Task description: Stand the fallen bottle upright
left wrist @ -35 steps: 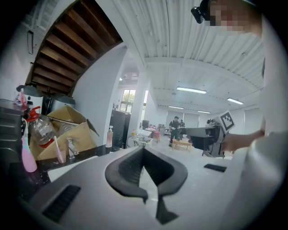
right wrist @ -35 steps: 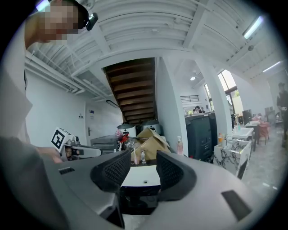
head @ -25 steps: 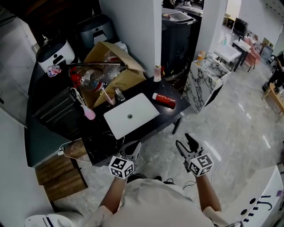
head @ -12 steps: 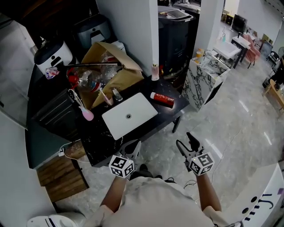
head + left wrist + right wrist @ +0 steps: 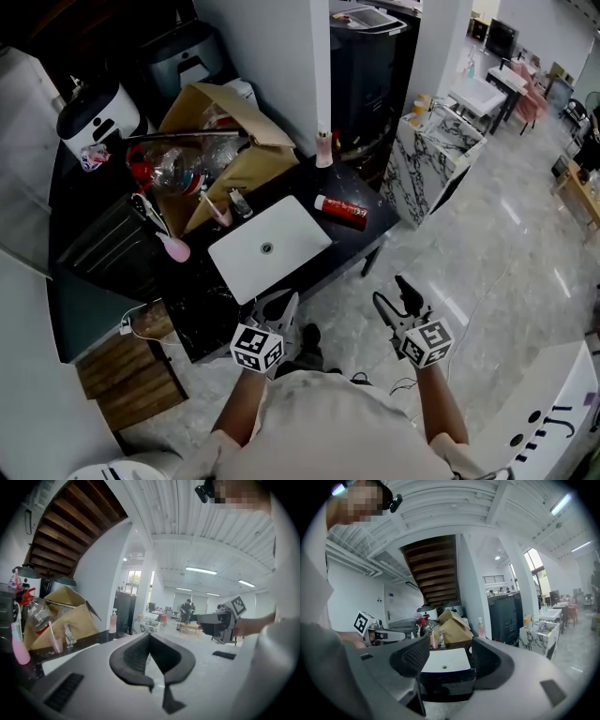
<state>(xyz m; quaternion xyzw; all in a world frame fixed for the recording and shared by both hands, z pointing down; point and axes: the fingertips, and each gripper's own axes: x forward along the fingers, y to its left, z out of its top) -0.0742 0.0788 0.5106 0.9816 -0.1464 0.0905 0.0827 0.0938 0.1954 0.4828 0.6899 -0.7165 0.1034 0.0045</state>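
The fallen bottle [image 5: 340,211], red with a white cap, lies on its side on the black counter [image 5: 216,305], right of the white sink [image 5: 286,239]. Both grippers hang in front of the counter's near edge, well short of the bottle. My left gripper [image 5: 279,302] [image 5: 150,637] is shut, its pads meeting at the tips with nothing in them. My right gripper [image 5: 396,292] [image 5: 446,656] is open and empty; the sink [image 5: 445,660] shows between its pads. I cannot pick out the red bottle in either gripper view.
A pink pump bottle [image 5: 323,150] [image 5: 480,629] stands upright by the white pillar. A brown cardboard box [image 5: 225,141] with plastic bottles, a pink brush [image 5: 173,246] and a faucet [image 5: 239,202] crowd the counter's left. A marble-patterned cabinet [image 5: 427,155] stands to the right.
Both grippers have come nearer to the counter's front edge, and the counter has slid left in the head view. The red bottle lies as before.
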